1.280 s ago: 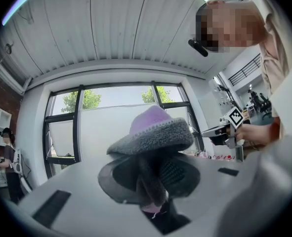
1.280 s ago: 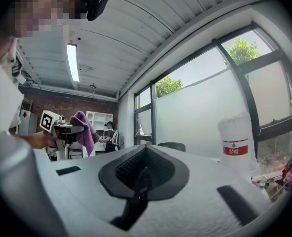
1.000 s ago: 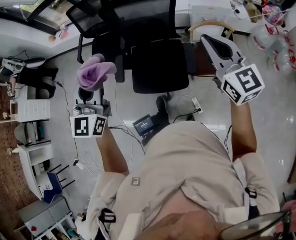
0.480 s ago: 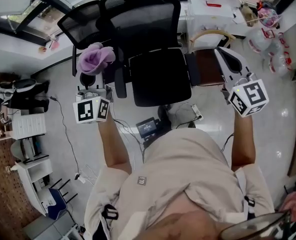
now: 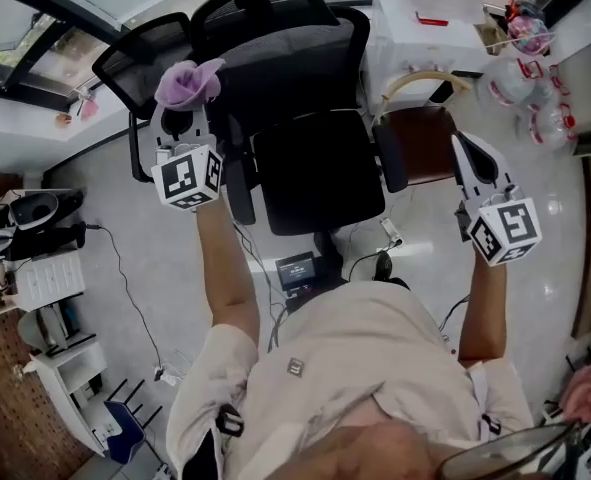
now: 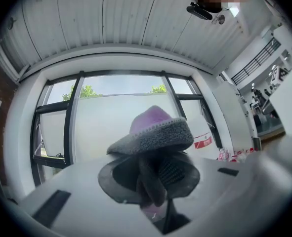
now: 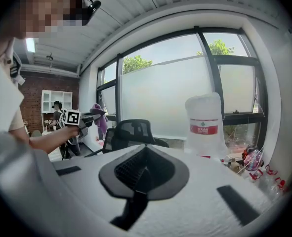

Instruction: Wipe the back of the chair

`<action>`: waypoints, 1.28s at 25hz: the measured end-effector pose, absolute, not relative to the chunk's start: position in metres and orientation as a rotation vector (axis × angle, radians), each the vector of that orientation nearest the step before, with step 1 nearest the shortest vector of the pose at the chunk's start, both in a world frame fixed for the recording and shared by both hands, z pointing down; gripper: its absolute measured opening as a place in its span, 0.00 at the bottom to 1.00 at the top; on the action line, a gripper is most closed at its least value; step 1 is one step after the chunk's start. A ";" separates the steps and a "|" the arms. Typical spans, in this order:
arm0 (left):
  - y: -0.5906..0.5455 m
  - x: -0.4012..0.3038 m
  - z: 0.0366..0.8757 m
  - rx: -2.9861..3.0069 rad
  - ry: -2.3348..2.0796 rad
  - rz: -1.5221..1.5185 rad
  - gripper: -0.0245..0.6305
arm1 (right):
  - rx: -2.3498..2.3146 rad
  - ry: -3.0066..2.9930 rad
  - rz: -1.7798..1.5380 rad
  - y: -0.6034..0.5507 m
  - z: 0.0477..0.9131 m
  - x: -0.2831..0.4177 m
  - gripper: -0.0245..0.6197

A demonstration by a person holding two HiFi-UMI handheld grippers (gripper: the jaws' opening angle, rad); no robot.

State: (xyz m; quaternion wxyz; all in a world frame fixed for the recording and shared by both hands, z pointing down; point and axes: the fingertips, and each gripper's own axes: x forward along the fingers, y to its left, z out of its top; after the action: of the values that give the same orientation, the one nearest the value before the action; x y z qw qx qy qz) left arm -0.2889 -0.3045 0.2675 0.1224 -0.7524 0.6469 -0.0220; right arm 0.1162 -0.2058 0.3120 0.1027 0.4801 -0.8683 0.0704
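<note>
The left gripper (image 6: pixel 153 184) has its dark fingers (image 6: pixel 177 171) pinched together on a bunched cloth (image 6: pixel 153 132), purple on top with a grey fleecy edge. Behind it is a wide window (image 6: pixel 96 122) with dark frames and frosted panes, green treetops (image 6: pixel 87 90) above them, under a white slatted ceiling (image 6: pixel 111 14).

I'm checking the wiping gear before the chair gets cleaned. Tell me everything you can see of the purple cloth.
The purple cloth is soft and fleecy, lilac on one face, grey on the other. It is bunched and clamped in the shut left tool, its free part mushrooming over the tips. It sits beside the top of the chair back; whether they touch cannot be told.
</note>
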 end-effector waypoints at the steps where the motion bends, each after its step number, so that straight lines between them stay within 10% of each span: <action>1: -0.314 -0.292 0.271 -2.190 1.891 -0.065 0.15 | 1.417 -2.553 0.217 -0.208 0.317 0.113 0.03; 20: -0.477 -0.326 0.351 -2.093 2.029 -0.197 0.15 | 1.470 -2.349 0.448 -0.248 0.441 0.107 0.03; 32: -0.543 -0.165 0.373 -2.326 1.734 -0.123 0.15 | 1.520 -2.238 0.550 -0.248 0.494 0.132 0.03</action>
State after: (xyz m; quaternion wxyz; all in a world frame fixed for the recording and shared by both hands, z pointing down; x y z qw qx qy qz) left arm -0.1646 -0.5432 0.3732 0.1187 -0.7954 0.5928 -0.0421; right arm 0.1316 -0.2481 0.4945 0.1893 0.5405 -0.7961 0.1957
